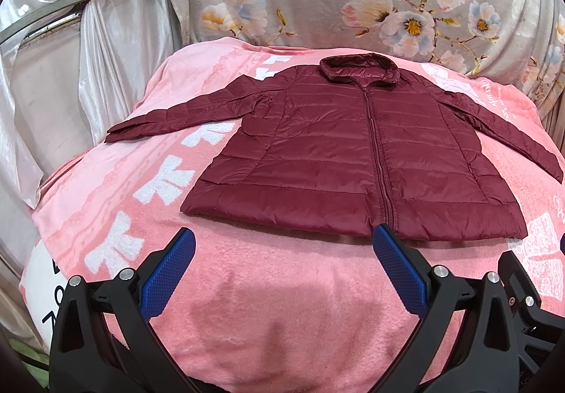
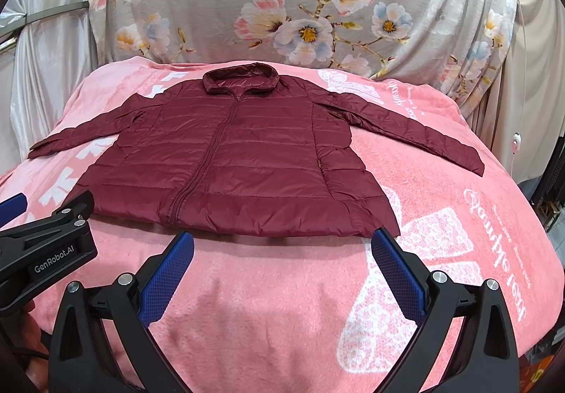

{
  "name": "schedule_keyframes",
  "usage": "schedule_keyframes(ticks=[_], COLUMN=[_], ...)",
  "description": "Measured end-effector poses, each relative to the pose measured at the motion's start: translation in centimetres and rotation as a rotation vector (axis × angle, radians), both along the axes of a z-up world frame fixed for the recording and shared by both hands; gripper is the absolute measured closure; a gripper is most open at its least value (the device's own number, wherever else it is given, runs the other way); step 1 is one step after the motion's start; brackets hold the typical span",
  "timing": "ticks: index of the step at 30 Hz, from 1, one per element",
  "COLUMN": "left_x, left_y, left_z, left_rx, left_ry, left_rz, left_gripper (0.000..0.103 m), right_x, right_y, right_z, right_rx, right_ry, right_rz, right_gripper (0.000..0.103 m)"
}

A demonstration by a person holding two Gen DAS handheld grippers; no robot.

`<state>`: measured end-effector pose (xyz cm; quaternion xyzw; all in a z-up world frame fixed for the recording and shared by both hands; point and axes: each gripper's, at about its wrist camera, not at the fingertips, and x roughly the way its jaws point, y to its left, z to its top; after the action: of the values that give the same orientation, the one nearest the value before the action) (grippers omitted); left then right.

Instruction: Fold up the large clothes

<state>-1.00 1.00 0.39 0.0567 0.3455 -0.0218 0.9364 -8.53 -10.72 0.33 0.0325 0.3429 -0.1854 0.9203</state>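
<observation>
Left gripper point(image 1: 282, 241) nearest the lens, blue-padded fingers point(image 1: 167, 274) spread wide, nothing between them, hovering over bare pink blanket point(image 1: 282, 315) just short of the jacket hem. Right gripper point(image 2: 282, 242) same: fingers point(image 2: 399, 274) released, wide apart, nothing held, above the blanket near the hem's right corner. The two grippers sit side by side; the left one's black body shows at the left edge of the right wrist view.

Maroon quilted jacket point(image 1: 353, 152) lies flat, front up, zipper closed, on the pink blanket, collar point(image 1: 358, 69) at the far end, hem toward the grippers. Both sleeves spread outward: left sleeve point(image 1: 176, 113) angled out across the white printed letters, right sleeve point(image 2: 416, 131) angled out toward the blanket's right side.

Blanket has white lettering and bow prints point(image 2: 438, 237). Behind it a grey floral cloth point(image 2: 300, 4) hangs as backdrop; shiny white curtain point(image 1: 70, 75) at far left.
</observation>
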Motion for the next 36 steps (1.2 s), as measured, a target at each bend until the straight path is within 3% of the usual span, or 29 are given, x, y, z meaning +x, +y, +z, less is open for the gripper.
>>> schedule_keyframes(ticks=[36], left_x=[0.0], left_y=[1.5], left_z=[0.3], left_rx=[-0.007], left_ry=[-0.001], left_rz=[0.002], left_gripper=[0.005], right_x=[0.4], right_y=[1.0], right_z=[0.3], right_rx=[-0.004], right_ry=[0.003], right_rz=[0.004], right_gripper=[0.005])
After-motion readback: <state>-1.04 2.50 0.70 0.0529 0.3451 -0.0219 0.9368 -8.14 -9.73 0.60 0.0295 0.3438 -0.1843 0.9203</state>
